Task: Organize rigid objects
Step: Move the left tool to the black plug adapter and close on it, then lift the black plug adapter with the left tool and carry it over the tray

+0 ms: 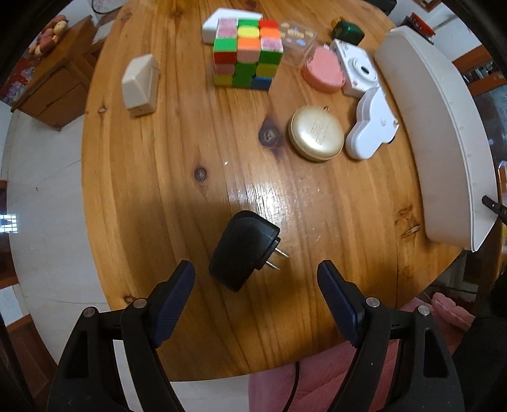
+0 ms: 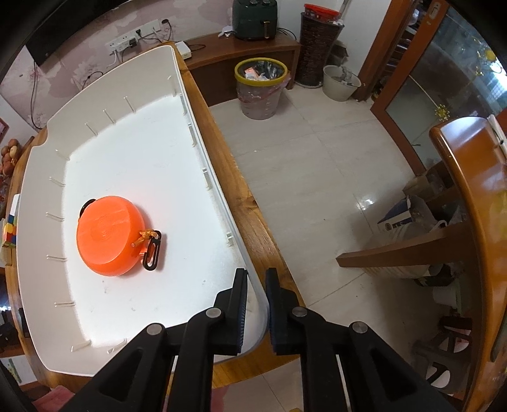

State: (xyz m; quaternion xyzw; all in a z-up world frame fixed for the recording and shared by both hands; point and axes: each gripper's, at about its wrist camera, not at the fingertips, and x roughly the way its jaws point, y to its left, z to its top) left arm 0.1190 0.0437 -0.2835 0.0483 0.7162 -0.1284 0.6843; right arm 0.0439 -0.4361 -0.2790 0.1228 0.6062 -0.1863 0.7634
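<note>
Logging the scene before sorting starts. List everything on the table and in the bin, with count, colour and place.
table: 1, wooden, round.
bin: 1, white, at the table's right edge.
orange case: 1, orange with a black clip, inside the bin.
plug: 1, black, two prongs, table, just ahead of the left claw.
cube: 1, multicoloured, far side.
beige box: 1, left of the cube.
white box: 1, behind the cube.
clear box: 1, right of the cube.
green box: 1, far right.
pink case: 1, round.
camera: 1, white.
gold case: 1, round.
white gadget: 1, beside the bin.
left claw: open, empty.
right claw: astride the bin's near rim.
</note>
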